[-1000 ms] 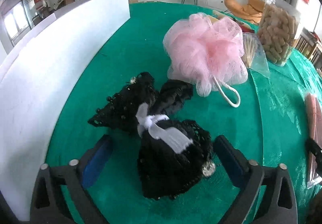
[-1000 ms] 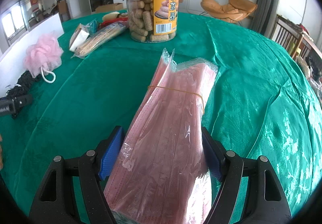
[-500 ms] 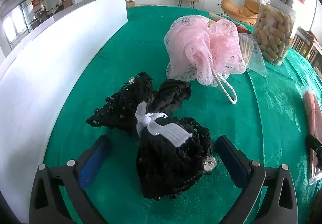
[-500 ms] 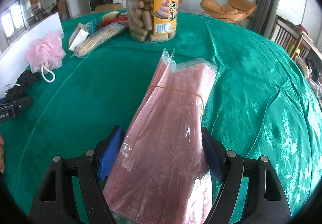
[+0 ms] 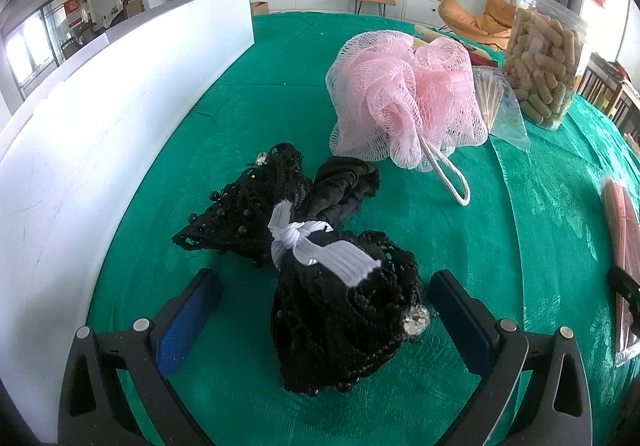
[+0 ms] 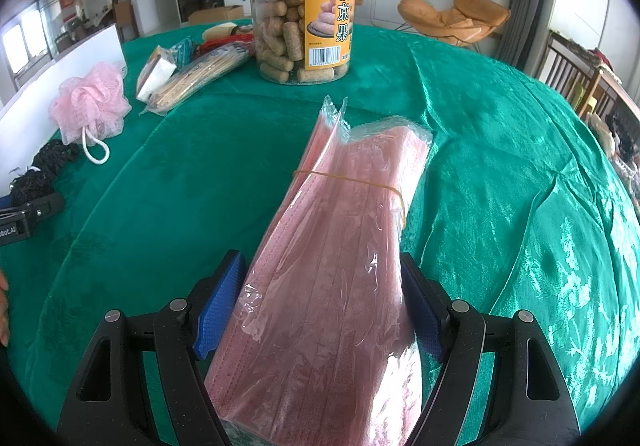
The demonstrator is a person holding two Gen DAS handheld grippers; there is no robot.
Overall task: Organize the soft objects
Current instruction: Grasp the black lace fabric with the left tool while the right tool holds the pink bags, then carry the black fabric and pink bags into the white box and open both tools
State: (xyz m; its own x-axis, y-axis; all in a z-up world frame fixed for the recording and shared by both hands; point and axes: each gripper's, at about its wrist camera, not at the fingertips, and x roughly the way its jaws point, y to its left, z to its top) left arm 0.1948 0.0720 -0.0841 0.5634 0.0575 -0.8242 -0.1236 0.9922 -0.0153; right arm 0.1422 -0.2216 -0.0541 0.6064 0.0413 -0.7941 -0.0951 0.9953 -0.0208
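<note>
Your left gripper (image 5: 320, 310) sits low with its jaws spread wide. Your right gripper (image 6: 322, 304) is level, its blue pads (image 6: 218, 306) pressed inward.

A: Left wrist view? 
B: Low over the green tablecloth (image 5: 500, 246), looking forward along its fingers, black lace bundle (image 5: 340, 310) up close, white board (image 5: 100, 133) along its left.

A: Right wrist view? 
B: Same low angle, close on the pink mask pack (image 6: 336, 266).

A: Overlap? 
B: Pink bath pouf (image 5: 404, 97) (image 6: 90, 105), snack jar (image 5: 544, 61) (image 6: 304, 5), bundle, pack.
</note>
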